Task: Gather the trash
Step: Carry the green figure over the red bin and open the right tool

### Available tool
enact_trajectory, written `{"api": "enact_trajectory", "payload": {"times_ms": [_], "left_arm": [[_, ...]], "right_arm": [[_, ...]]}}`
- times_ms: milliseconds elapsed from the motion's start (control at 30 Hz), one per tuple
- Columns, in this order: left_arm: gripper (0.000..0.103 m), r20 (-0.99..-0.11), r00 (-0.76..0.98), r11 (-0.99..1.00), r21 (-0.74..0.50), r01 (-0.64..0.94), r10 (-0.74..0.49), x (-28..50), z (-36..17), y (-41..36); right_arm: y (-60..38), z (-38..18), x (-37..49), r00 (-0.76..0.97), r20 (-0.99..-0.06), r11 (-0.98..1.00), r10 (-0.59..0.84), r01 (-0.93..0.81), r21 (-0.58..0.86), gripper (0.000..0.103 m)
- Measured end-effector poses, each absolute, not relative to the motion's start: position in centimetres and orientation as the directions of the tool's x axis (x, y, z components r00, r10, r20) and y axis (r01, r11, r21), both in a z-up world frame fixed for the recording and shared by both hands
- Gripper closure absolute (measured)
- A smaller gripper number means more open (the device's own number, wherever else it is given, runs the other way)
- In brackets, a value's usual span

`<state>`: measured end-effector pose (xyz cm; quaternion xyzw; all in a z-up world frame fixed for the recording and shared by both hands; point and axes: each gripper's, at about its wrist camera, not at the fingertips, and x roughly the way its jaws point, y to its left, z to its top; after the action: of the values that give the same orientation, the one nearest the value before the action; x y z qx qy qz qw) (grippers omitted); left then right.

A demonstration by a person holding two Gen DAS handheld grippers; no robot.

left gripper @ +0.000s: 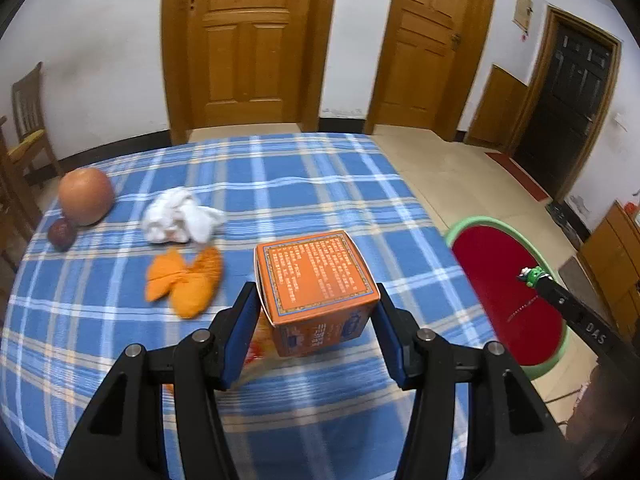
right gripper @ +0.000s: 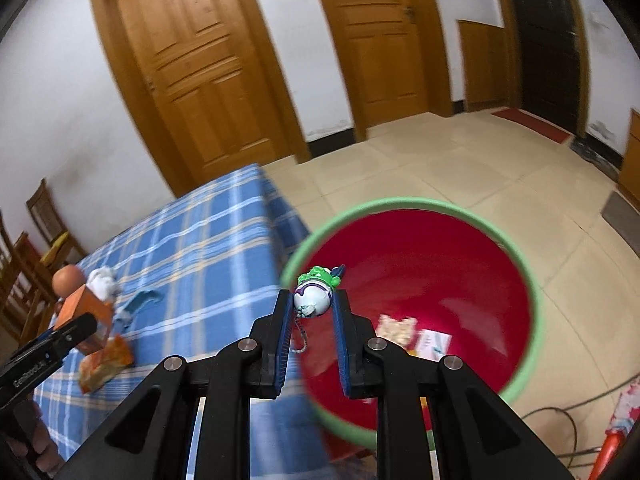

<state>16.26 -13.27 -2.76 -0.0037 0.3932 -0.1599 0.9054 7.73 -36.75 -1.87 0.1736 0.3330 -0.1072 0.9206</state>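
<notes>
My left gripper (left gripper: 316, 296) is shut on an orange box (left gripper: 316, 276), held above the blue plaid tablecloth (left gripper: 304, 184). A crumpled white tissue (left gripper: 180, 216) and orange peel (left gripper: 188, 280) lie on the cloth to the left. My right gripper (right gripper: 314, 300) is shut on a small white and green toy figure (right gripper: 314, 294) with a bead chain, held over the near rim of the red bin with a green rim (right gripper: 416, 276). The bin holds a few scraps (right gripper: 400, 330). The bin (left gripper: 508, 280) and the toy (left gripper: 532, 276) also show in the left wrist view.
An orange fruit (left gripper: 86, 196) and a small dark fruit (left gripper: 61, 233) sit at the table's far left. A wrapper (right gripper: 106, 364) lies near the front edge. Wooden chairs (left gripper: 28, 120) stand left, wooden doors (left gripper: 248, 40) behind. Cables (right gripper: 560, 432) lie on the floor right.
</notes>
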Motion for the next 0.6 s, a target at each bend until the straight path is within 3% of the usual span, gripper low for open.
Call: {"api": "enact_trajectory", "payload": {"times_ms": [600], "left_arm": [[0.047,-0.730,0.551,0.870,-0.122,0.478,-0.405,14.9,-3.1,-22.4]], "right_arm": [[-42.0,-3.5,4.5,0.749,-0.654,0.855,-0.108,0.405,0.323,0.079]]}}
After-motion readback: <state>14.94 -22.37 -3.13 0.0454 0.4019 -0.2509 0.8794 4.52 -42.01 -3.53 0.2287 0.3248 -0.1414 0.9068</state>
